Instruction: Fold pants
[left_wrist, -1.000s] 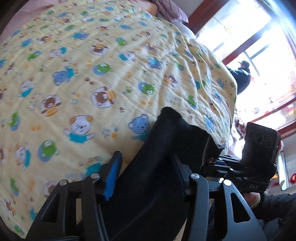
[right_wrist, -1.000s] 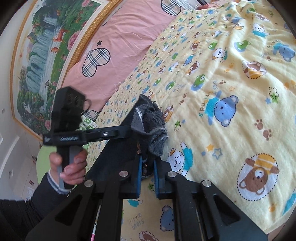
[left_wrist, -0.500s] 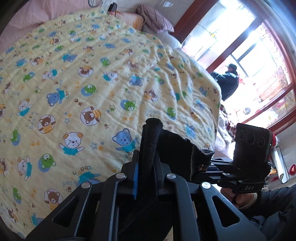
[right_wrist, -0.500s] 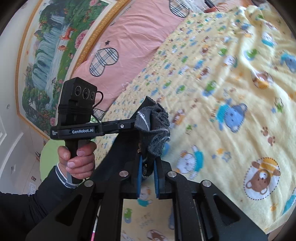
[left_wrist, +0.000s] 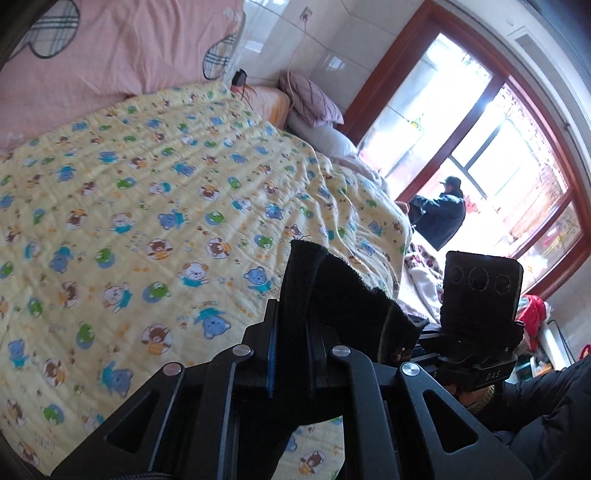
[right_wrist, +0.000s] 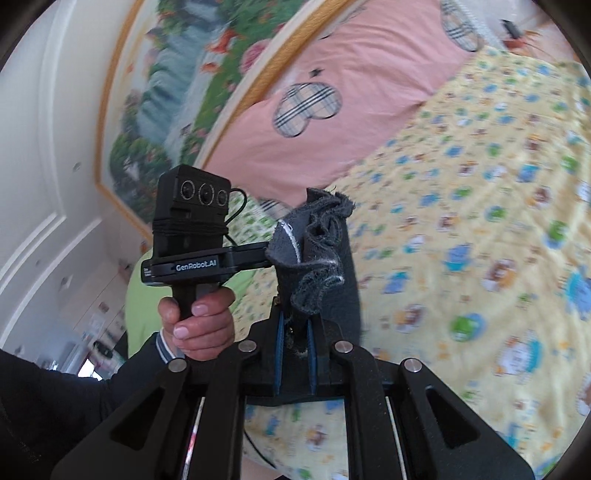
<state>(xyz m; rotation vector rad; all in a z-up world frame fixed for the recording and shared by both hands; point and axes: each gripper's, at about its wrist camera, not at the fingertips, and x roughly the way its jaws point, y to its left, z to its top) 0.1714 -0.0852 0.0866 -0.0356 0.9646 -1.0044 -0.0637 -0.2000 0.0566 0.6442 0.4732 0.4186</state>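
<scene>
Pants (left_wrist: 343, 295) now sit pinched in both tools: the left gripper (left_wrist: 291, 332), wide a second ago, has just closed on a dark fold, and the right gripper (right_wrist: 295, 332) stays clamped on its bunched edge. Both have lifted above the quilt (left_wrist: 147, 206), so the garment can likely be spread out for folding.

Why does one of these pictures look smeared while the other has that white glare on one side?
Right wrist view: the yellow bedspread and the wall painting are streaked by motion blur, while the right gripper and the dark pants it pinches stay sharp. Left wrist view: crisp, but the window is blown out white, and the fisheye lens bows its frame.
</scene>
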